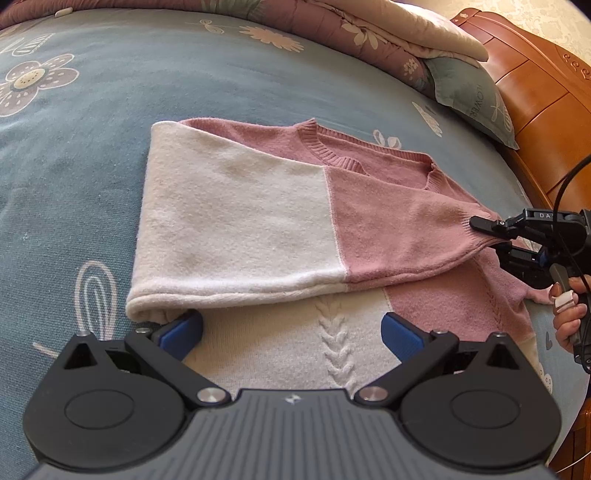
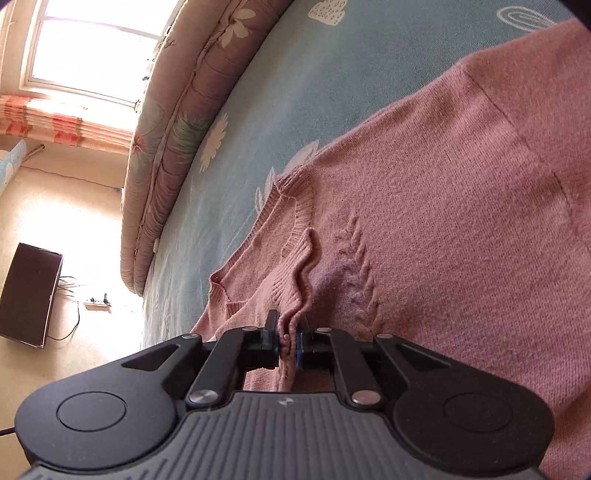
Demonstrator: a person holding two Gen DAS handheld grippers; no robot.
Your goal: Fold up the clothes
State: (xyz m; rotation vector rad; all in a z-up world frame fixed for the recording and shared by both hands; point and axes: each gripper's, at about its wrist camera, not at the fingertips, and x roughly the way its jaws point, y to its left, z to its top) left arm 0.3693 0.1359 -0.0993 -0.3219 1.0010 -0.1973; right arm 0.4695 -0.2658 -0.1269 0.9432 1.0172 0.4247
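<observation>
The sweater (image 1: 258,206) is lying on the bed (image 1: 92,155), one sleeve (image 1: 240,221) lying folded across its body. A quilt (image 1: 332,29) and pillow (image 1: 469,92) are sitting behind it, seemingly against the headboard (image 1: 535,92).

Between my left fingers (image 1: 181,326) lies the sweater (image 1: 258,221), cream white on one half and dusty pink on the other, with a raised cable braid down its white front. My fingers carry blue pads on black links (the housing behind them is ribbed grey). Beyond the fingertips the bed sheet (image 1: 110,110) is grey-blue with pale flowers. The quilt (image 2: 166,147) past my right fingers (image 2: 271,332) is mauve with cream and green blossoms, and the headboard (image 1: 535,110) is orange-brown wood.
</observation>
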